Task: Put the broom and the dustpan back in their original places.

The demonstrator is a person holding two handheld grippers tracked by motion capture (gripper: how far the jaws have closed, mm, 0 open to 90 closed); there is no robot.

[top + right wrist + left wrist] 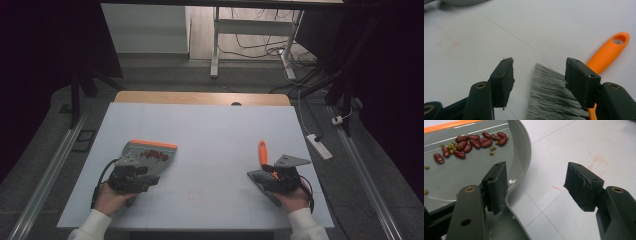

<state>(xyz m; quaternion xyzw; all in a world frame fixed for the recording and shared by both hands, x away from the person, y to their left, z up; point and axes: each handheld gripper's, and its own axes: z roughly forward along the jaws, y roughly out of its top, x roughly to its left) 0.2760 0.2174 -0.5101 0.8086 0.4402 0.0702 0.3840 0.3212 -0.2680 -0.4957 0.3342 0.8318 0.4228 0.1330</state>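
Note:
A grey dustpan (136, 150) with an orange front lip lies on the white table at the left. It holds a cluster of red beans (474, 142) and a few small green ones. My left gripper (535, 172) is open at the pan's rear. Its left pad (497, 187) sits over the pan's curved rim (525, 167), and the right pad hangs over bare table. At the right lies a brush with an orange handle (606, 52) and grey bristles (549, 97). My right gripper (540, 65) is open above the bristles without touching them.
The white table top (210, 130) has faint red scribbles (599, 162) on it. A wooden strip runs along its far edge. On the floor to the right lie a power strip (319, 146) and cables. A desk frame stands beyond the table.

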